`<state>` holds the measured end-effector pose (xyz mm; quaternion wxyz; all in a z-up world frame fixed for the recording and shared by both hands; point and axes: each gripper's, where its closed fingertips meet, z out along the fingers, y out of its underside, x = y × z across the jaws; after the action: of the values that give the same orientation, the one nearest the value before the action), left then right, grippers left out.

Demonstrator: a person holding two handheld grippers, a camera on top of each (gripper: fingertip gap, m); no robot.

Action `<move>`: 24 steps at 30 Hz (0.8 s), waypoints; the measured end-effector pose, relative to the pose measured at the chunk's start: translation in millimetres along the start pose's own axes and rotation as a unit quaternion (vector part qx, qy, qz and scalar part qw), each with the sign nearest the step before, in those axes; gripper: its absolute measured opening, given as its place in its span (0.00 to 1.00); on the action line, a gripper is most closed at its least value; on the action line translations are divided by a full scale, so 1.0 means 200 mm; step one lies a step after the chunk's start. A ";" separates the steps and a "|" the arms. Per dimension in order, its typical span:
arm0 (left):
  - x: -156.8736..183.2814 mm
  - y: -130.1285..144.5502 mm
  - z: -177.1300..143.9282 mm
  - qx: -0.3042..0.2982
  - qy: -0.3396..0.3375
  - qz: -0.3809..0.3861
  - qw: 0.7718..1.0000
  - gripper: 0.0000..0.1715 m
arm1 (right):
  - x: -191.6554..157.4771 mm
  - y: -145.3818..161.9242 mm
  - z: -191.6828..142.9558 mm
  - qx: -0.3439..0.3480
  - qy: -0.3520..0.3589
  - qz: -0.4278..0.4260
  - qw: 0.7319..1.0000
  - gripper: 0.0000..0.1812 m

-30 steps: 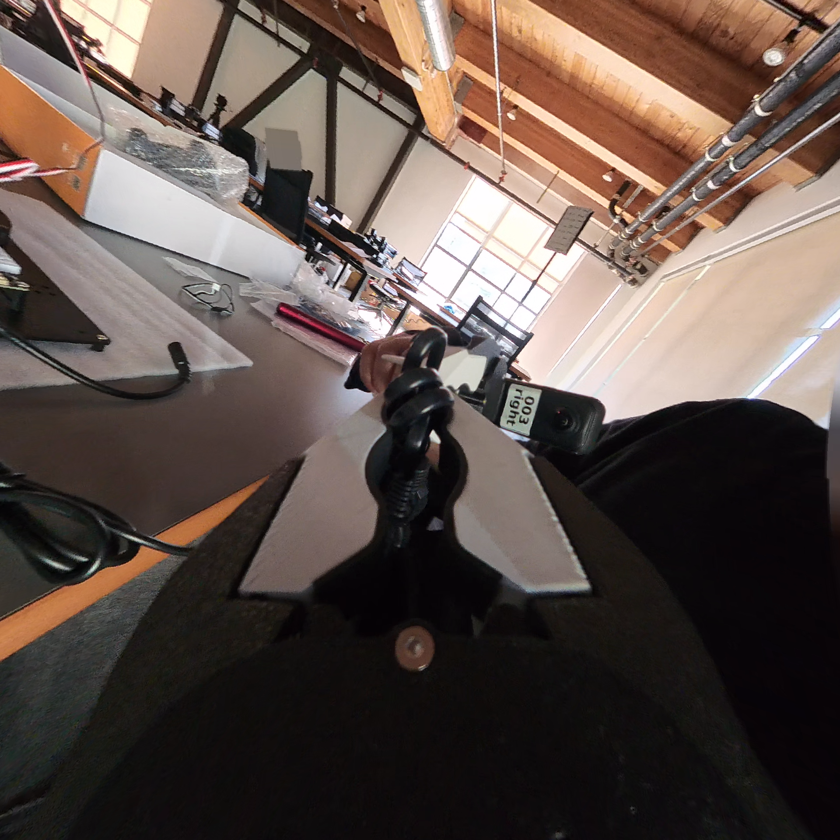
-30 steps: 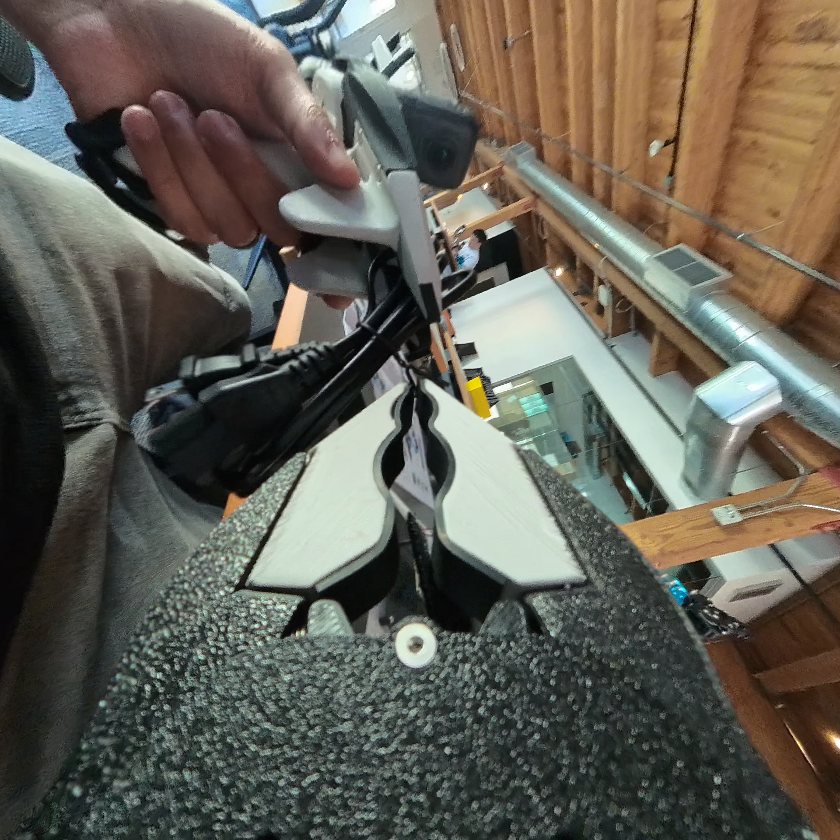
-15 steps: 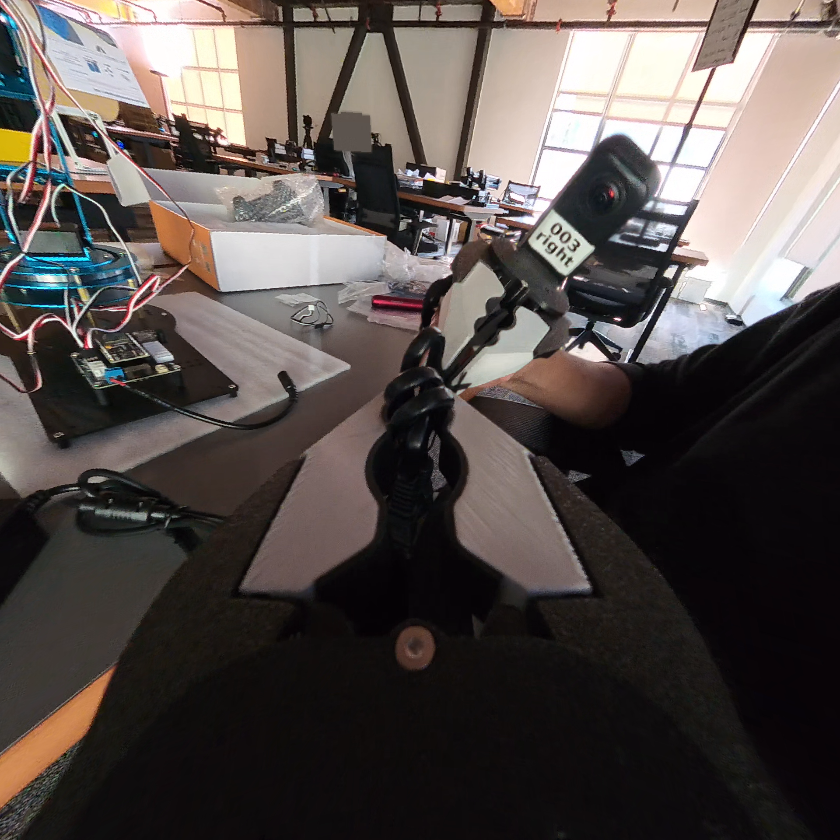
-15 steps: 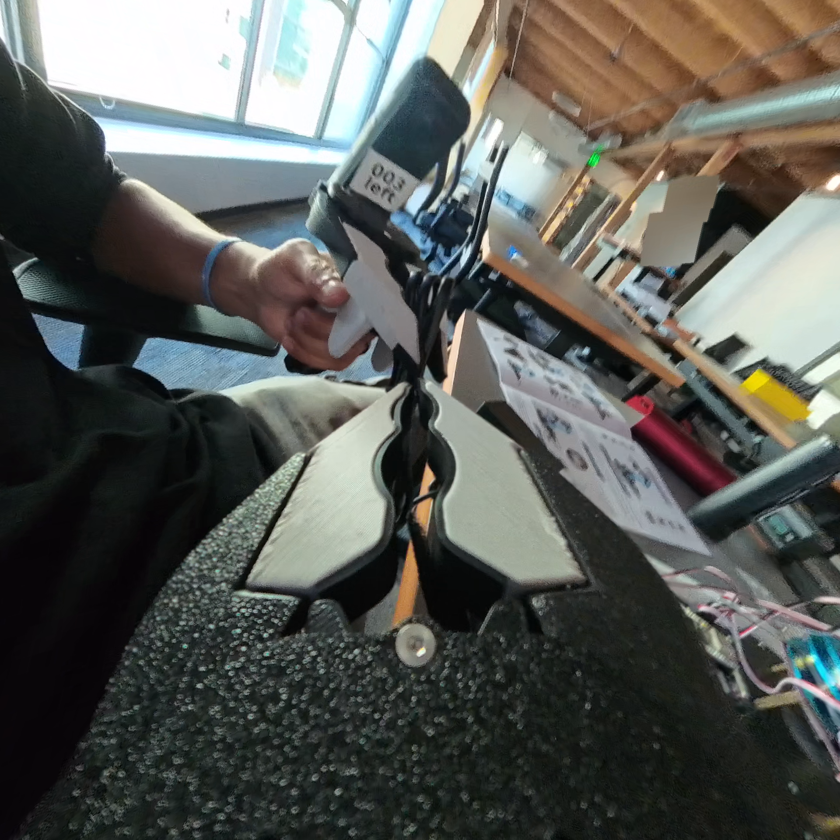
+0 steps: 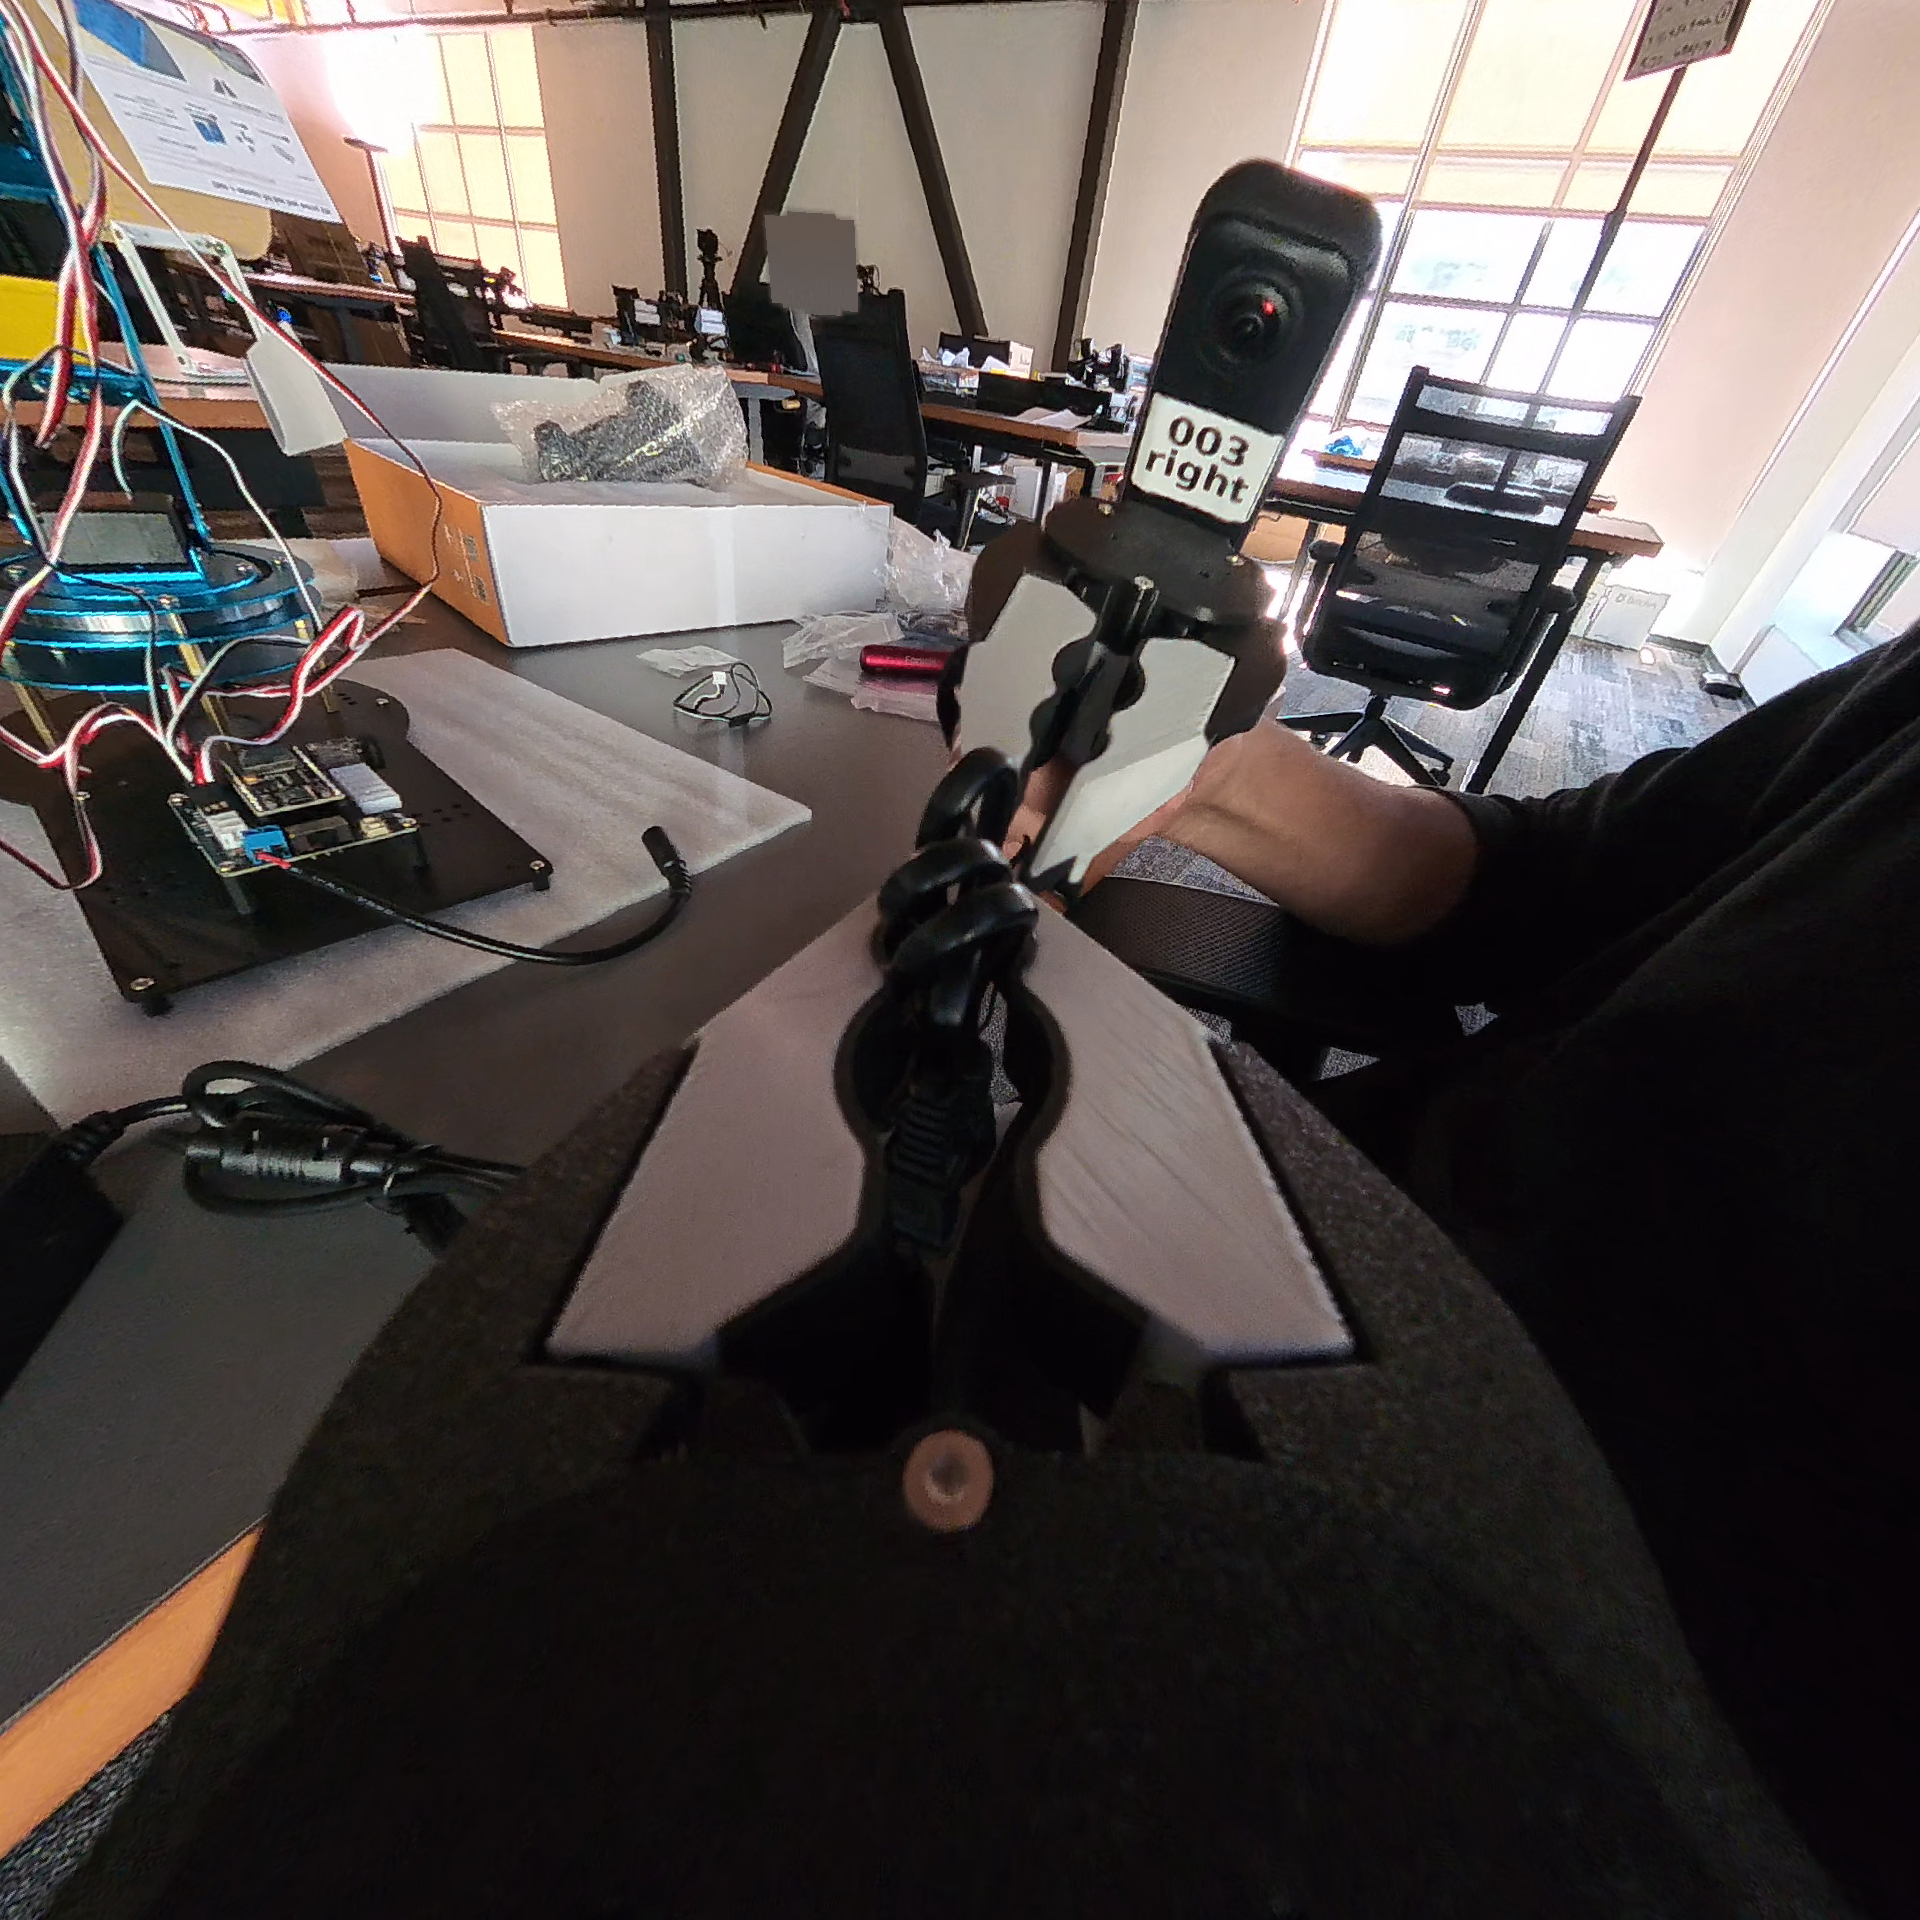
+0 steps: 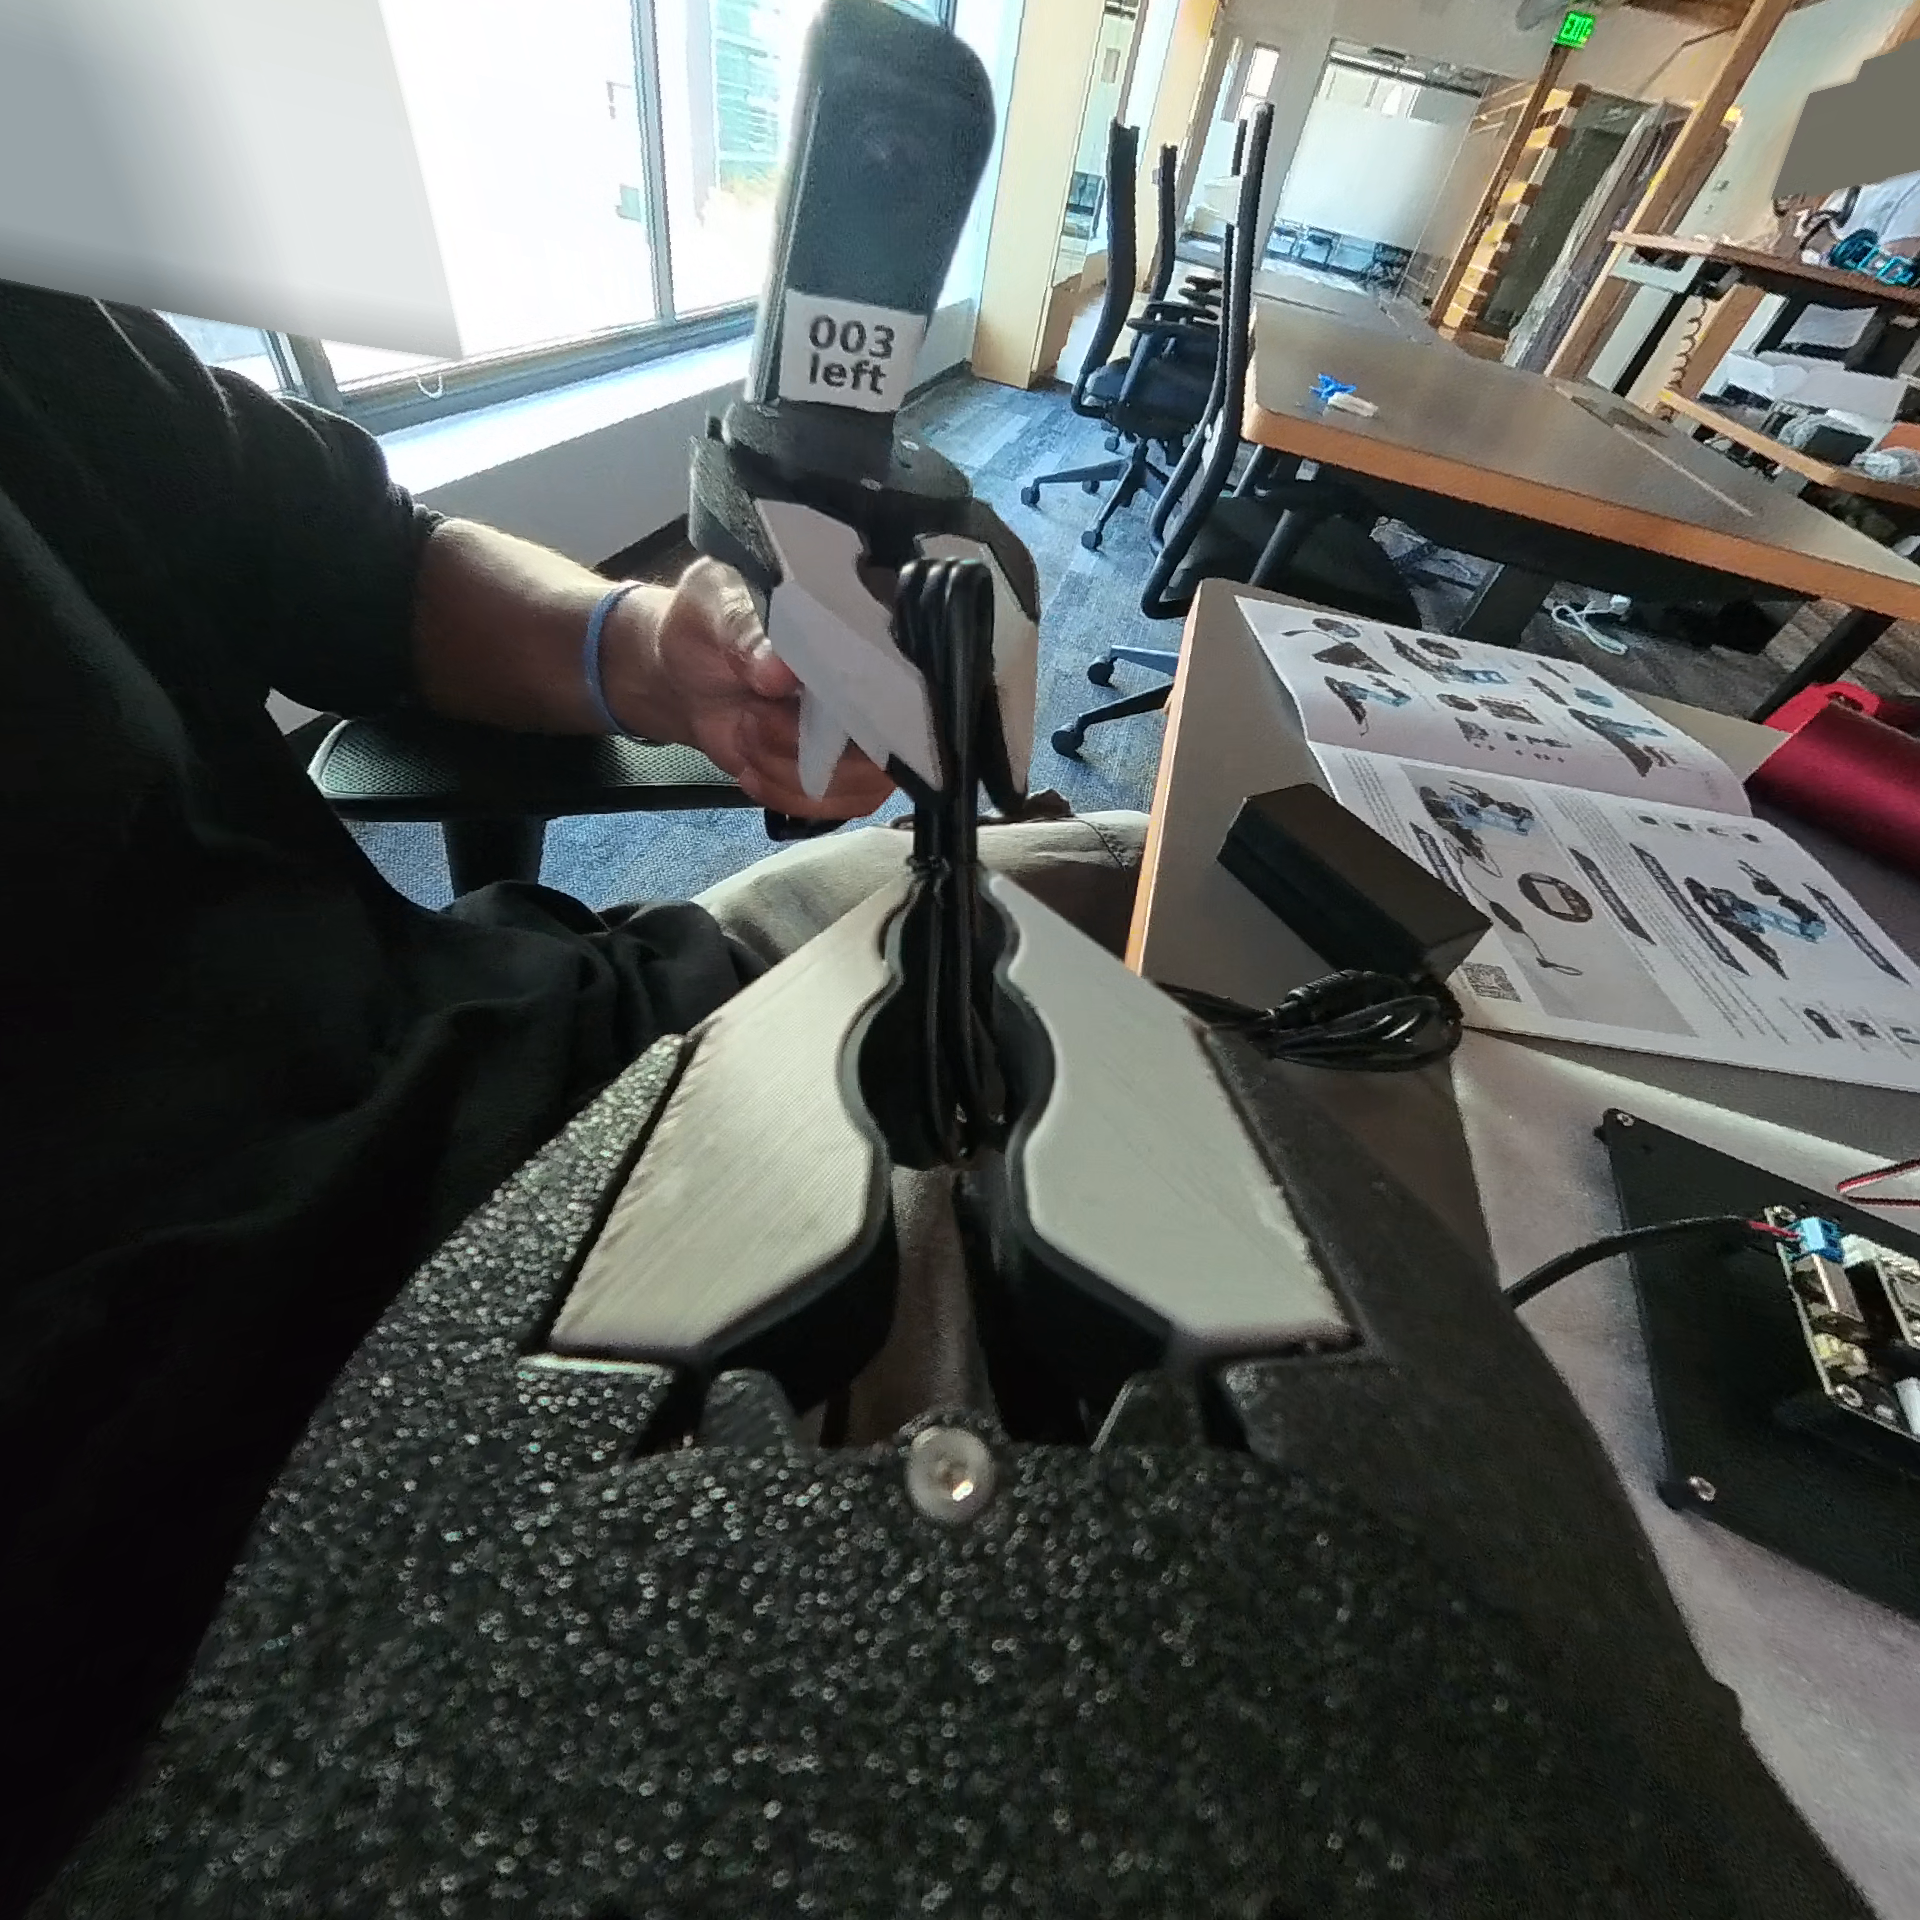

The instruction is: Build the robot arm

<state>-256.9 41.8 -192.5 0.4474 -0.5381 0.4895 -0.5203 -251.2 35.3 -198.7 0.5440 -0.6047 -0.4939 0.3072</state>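
Note:
A bundled black cable (image 5: 961,904) is stretched between my two grippers, beside the table edge and above a person's lap. My left gripper (image 5: 956,925) is shut on one end of the bundle, where a moulded plug sits between its white fingers (image 5: 769,1143). My right gripper (image 6: 945,894) is shut on the other end of the bundle (image 6: 951,748). The grippers face each other at close range. The right gripper (image 5: 1044,821) shows in the left wrist view and the left gripper (image 6: 940,769) shows in the right wrist view, each in a hand.
On the dark table (image 5: 312,1351) lie a circuit board on a black plate (image 5: 301,821), a white foam sheet (image 5: 582,758), a black power adapter (image 6: 1340,883) with its cord (image 5: 281,1153), a printed sheet (image 6: 1558,790) and an open white box (image 5: 644,551). Office chairs (image 5: 1455,582) stand behind. My two grippers' fingertips are within a few centimetres of each other. Both grippers' tips are roughly 20 cm from the black power adapter (image 6: 1340,883).
Both grippers have swung down from pointing at the ceiling to about level and now face each other upright. The cable bundle stays gripped in both throughout.

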 end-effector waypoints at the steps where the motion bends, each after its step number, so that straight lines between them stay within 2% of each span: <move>1: 0.00 0.00 0.00 -0.001 0.000 -0.001 1.000 0.05 | 0.00 0.01 0.00 -0.005 0.000 0.000 1.000 0.02; 7: -0.01 0.03 0.01 -0.012 -0.015 0.021 1.000 0.06 | -0.02 0.00 0.01 -0.006 0.001 -0.018 1.000 0.00; 11: -0.01 0.05 0.03 -0.021 -0.015 0.023 0.999 0.05 | -0.10 -0.01 0.06 -0.005 -0.006 -0.076 0.997 0.00; 13: -0.02 0.07 0.04 -0.031 -0.022 0.020 0.999 0.05 | -0.16 0.09 0.09 -0.061 -0.026 -0.116 0.991 0.00; 15: -0.05 0.10 0.04 -0.036 -0.034 0.013 0.999 0.05 | -0.13 0.21 0.11 -0.129 -0.007 -0.156 0.979 0.00; 17: -0.07 0.09 0.04 -0.028 -0.033 -0.005 0.999 0.05 | -0.11 0.25 0.12 -0.149 0.009 -0.172 0.974 0.00; 19: -0.09 0.06 0.02 -0.015 -0.035 -0.018 0.999 0.05 | -0.08 0.23 0.10 -0.142 0.023 -0.164 0.976 0.01; 21: -0.10 0.05 0.01 -0.008 -0.041 -0.021 0.999 0.05 | -0.04 0.21 0.07 -0.140 0.039 -0.142 0.979 0.07; 24: -0.12 0.04 0.00 -0.001 -0.054 -0.027 0.998 0.05 | -0.01 0.10 0.06 -0.095 0.058 -0.100 0.989 0.13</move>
<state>-256.7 64.9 -202.6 0.4585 -0.5788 0.4500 -0.5023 -256.5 39.2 -221.2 0.5396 -0.6180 -0.5467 0.1676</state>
